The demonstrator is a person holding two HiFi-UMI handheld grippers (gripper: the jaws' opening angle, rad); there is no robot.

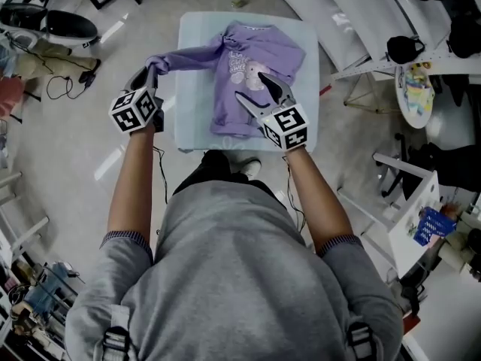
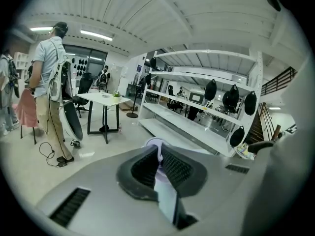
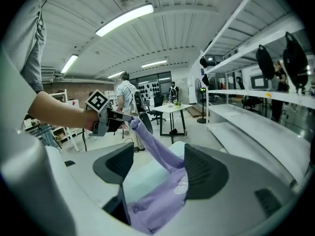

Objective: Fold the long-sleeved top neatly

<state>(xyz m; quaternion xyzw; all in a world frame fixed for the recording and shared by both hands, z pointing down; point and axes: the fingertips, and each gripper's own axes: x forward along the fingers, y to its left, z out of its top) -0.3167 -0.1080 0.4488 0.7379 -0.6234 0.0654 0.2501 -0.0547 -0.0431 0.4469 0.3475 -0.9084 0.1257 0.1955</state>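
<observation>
Tongs, nearest me: right gripper (image 1: 254, 89) hovers over the near right part of the table (image 1: 192, 130), jaws wide, nothing pinched. The purple top (image 1: 252, 62) lies under them, untouched as far as I can judge. Off the table's left edge, left gripper (image 1: 149, 72) has its jaws narrow and clamped on the end of the sleeve (image 1: 188, 53); a sliver of pale violet cloth shows between the pads. That sleeve runs taut across the left edge to the shoulder. Body of the top sits mid-table, hem toward the near edge, collar toward the far edge. Other sleeve: cannot make out.

Step in hand, my reading: carry this sleeve inward over the body. To do it well:
- hold the grip firm and swing across the table in a low arc;
- lay the sleeve flat along the body, not bunched;
- pin the shoulder with the right tongs so the body doesn't drag;
- let go only once the sleeve end rests on cloth.
</observation>
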